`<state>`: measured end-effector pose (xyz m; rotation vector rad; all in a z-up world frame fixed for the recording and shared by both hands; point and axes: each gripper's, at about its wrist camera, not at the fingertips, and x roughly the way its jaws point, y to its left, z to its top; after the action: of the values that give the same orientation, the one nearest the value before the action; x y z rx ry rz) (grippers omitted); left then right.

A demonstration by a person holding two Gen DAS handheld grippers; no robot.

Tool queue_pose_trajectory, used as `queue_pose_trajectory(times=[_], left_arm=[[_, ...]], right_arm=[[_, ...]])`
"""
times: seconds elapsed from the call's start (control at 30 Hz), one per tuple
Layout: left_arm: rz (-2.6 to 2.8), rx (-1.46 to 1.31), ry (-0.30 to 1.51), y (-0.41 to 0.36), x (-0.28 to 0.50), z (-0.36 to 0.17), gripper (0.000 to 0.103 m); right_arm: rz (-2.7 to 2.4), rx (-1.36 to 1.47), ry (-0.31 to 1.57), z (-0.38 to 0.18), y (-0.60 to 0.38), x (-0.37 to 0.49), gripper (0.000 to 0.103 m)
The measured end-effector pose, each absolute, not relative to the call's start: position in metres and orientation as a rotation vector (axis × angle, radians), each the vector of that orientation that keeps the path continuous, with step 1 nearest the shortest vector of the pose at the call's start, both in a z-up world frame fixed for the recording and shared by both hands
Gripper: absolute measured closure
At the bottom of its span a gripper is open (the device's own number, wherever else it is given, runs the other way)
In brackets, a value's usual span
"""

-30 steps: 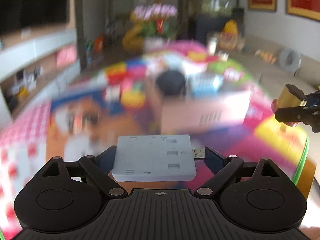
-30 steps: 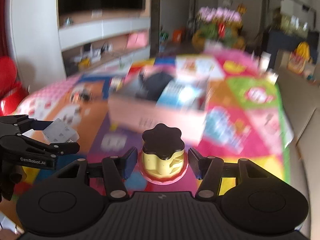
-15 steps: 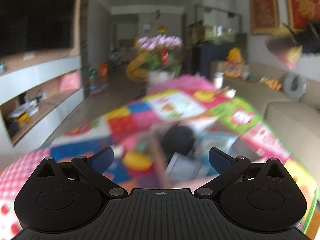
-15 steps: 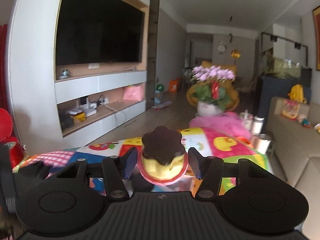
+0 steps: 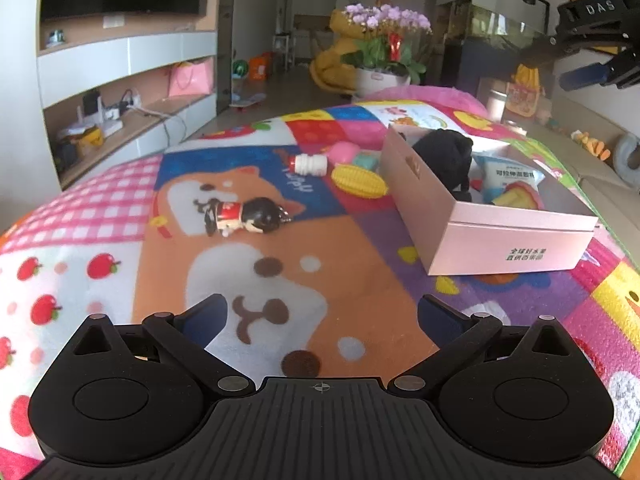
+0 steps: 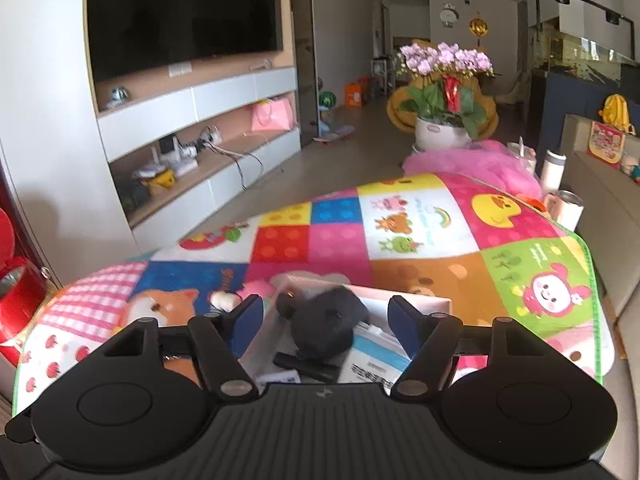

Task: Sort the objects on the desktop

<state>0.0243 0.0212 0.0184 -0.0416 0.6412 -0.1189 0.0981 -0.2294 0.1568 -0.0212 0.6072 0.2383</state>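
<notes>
Left gripper: jaws spread wide and empty, low over the patterned blanket
Right gripper: jaws also wide apart with nothing between them, hanging above the pink box; it shows at the upper right edge of the left view
Doll figurine: nearest loose item, lying on its side on the blanket ahead of the left gripper; looks like hard, light plastic with a round glossy head, so probably best pinched across the red body, since the head may slip
Pink box contents: a black plush, soft and easy to squeeze, plus a blue-and-white packet and a yellow piece I cannot identify
Corn toy: just beside the box's left wall; ribbed, likely grippy across its narrow middle
White bottle: on its side beyond the corn; light, may roll
Pink and teal items: farthest, too small to tell
</notes>
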Motion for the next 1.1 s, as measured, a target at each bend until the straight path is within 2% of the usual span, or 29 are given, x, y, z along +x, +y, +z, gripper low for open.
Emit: queue_pose_trajectory(times=[0.1,0.23,0.27,0.37,0.4,0.6,0.83,0.9,1.1], left_arm=[[-0.117,-0.065,0.620,0.021,0.029,0.015,0.000],[-0.076,-0.092,0.583,0.022,0.041,0.010,0.000],[-0.066,-0.105,0.575,0.025,0.041,0.009,0.000],[-0.060,-0.156,0.573,0.035,0.041,0.005,0.000],[-0.063,-0.178,0.565,0.038,0.040,0.005,0.000],[-0.092,-0.209,0.551,0.042,0.037,0.003,0.000],[-0.076,-0.287,0.594,0.052,0.042,-0.002,0.000],[-0.077,-0.289,0.595,0.052,0.041,-0.002,0.000],[-0.096,-0.253,0.579,0.045,0.037,0.001,0.000]], right_arm=[[0.230,-0.032,0.632,0.154,-0.229,0.104,0.028],[0.260,-0.069,0.665,0.158,-0.207,0.121,0.027],[0.283,-0.088,0.681,0.159,-0.196,0.130,0.028],[0.382,-0.100,0.760,0.158,-0.158,0.162,0.042],[0.402,-0.102,0.784,0.155,-0.144,0.174,0.044],[0.370,-0.360,0.882,0.097,-0.051,0.248,0.046],[0.197,-0.277,1.006,0.040,-0.036,0.321,0.047],[0.185,-0.253,1.055,0.030,-0.040,0.330,0.062],[0.293,-0.229,1.091,0.037,-0.044,0.303,0.064]])
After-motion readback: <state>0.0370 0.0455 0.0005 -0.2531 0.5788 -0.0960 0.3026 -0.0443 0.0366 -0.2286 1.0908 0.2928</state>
